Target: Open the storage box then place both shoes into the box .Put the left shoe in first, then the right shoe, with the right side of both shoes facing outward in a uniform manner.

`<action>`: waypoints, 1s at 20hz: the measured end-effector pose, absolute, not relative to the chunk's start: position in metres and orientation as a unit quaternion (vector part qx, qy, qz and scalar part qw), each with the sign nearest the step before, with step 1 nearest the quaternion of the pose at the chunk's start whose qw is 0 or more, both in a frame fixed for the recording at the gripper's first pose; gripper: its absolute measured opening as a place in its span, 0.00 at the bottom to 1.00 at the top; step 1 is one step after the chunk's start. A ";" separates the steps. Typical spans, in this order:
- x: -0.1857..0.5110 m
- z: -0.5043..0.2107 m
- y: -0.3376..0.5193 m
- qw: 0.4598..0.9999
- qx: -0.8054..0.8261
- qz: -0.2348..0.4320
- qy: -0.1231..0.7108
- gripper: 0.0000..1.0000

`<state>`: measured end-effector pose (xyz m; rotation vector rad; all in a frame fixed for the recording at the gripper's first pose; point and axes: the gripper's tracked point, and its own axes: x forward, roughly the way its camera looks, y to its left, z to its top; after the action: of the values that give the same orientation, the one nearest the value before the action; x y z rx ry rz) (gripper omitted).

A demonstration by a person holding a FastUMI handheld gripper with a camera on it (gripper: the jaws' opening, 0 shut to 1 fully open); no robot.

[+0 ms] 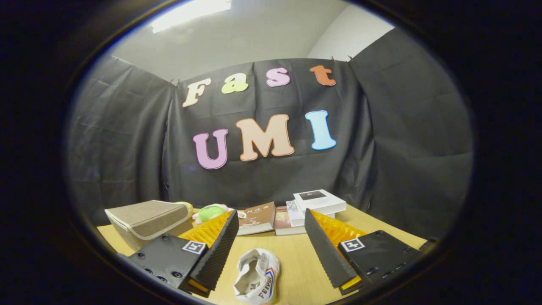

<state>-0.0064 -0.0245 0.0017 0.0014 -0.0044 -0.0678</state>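
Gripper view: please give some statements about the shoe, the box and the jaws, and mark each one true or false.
1. The box has its lid shut. True.
2. The shoe is inside the box. False: it lies on the table, between the jaws.
3. The gripper is shut on the shoe. False: its jaws stand open, apart from the shoe.
4. Books lie beyond the jaws. True.

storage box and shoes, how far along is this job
Nothing looks done yet: the storage box sits with its lid down, off to the left of the fingers. In hand: nothing; the gripper is open over the table, with a white shoe lying between its fingers, not gripped. Left: open the box, then put in each shoe.
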 end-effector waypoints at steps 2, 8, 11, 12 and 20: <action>-0.008 0.002 -0.024 0.999 0.001 -0.034 -0.004 0.98; -0.009 0.003 -0.025 0.999 0.002 -0.033 -0.004 0.98; -0.010 0.004 -0.025 0.999 0.003 -0.033 -0.006 0.98; -0.011 0.004 -0.025 0.999 0.003 -0.033 -0.007 0.98; -0.010 0.003 -0.023 0.999 0.002 -0.032 -0.005 0.98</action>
<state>-0.0096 -0.0231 0.0025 0.0048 -0.0096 -0.0630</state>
